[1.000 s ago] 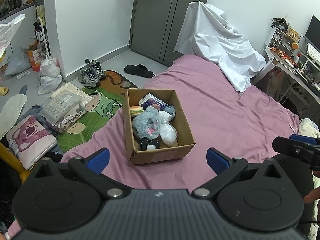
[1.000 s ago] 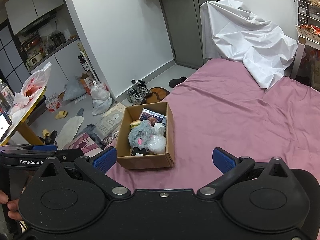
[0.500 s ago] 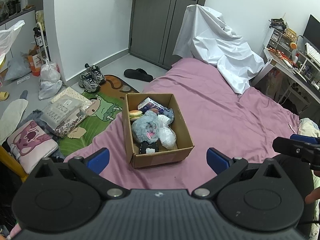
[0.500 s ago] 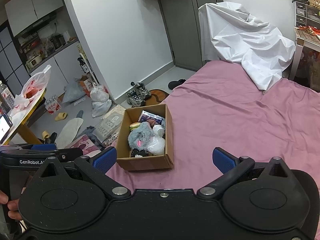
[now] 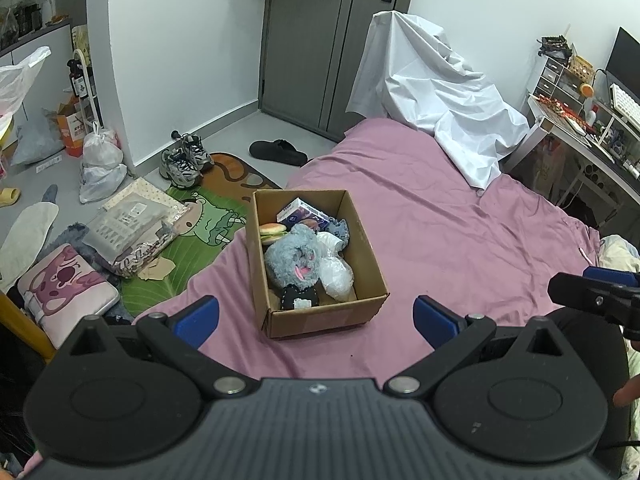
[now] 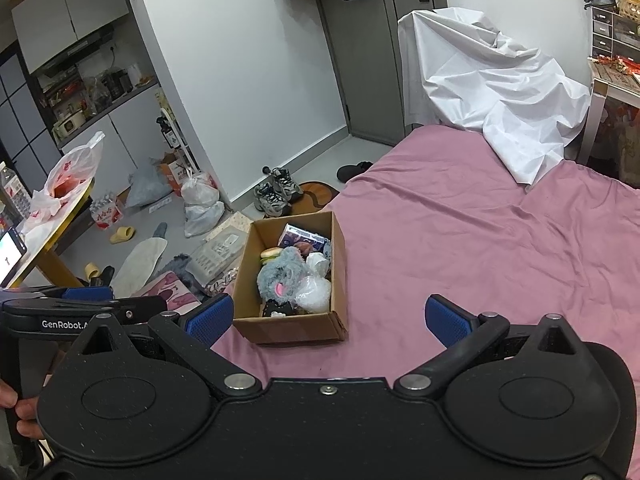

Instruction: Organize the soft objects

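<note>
A cardboard box (image 5: pixel 362 240) (image 6: pixel 339 276) stands on the pink bed. It holds a grey fluffy plush (image 5: pixel 294 260) (image 6: pixel 282 276), a burger toy (image 5: pixel 273 230), a purple packet (image 5: pixel 302 212), a white plastic bag (image 5: pixel 335 274) and a small black toy (image 5: pixel 298 296). My left gripper (image 5: pixel 316 320) is open and empty, held back from the box on its near side. My right gripper (image 6: pixel 328 320) is open and empty, also short of the box. Each gripper shows at the edge of the other's view.
The pink bed sheet (image 5: pixel 460 248) spreads to the right of the box. A white sheet (image 5: pixel 436 96) covers something at the bed's far end. A desk (image 5: pixel 580 132) stands at the right. Shoes (image 5: pixel 184 160), bags and a green mat (image 5: pixel 200 232) lie on the floor at left.
Both grippers have drawn back and up a little, so the box looks slightly smaller and farther. Nothing in the box has moved.
</note>
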Demonstrator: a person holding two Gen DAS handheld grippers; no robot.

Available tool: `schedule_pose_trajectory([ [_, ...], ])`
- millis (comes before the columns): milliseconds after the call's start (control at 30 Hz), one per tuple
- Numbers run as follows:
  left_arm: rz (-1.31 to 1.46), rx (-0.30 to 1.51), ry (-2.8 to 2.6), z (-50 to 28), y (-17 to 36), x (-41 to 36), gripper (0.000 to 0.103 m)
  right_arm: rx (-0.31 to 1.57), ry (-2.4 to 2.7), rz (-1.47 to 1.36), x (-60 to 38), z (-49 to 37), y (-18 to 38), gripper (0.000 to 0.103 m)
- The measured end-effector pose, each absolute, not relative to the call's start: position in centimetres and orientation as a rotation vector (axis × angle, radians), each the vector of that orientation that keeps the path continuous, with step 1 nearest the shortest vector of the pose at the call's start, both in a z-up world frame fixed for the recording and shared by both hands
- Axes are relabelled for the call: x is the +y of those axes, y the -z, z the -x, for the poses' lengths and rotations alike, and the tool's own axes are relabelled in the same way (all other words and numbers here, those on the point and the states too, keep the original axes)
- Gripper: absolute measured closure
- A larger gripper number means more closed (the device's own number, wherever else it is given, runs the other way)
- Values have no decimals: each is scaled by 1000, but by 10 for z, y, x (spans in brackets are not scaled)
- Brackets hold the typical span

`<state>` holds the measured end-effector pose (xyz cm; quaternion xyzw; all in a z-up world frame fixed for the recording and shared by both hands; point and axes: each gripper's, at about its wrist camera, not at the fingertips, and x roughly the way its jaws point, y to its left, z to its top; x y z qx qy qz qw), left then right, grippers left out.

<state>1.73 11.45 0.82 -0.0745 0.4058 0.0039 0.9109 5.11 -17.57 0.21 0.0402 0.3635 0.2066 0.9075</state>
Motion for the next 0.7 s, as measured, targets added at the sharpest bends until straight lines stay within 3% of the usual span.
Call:
schedule_pose_trajectory([
  [700,146,829,-3,-16,-13,114,1,746,-424,-78,-176,-51,-6,0],
])
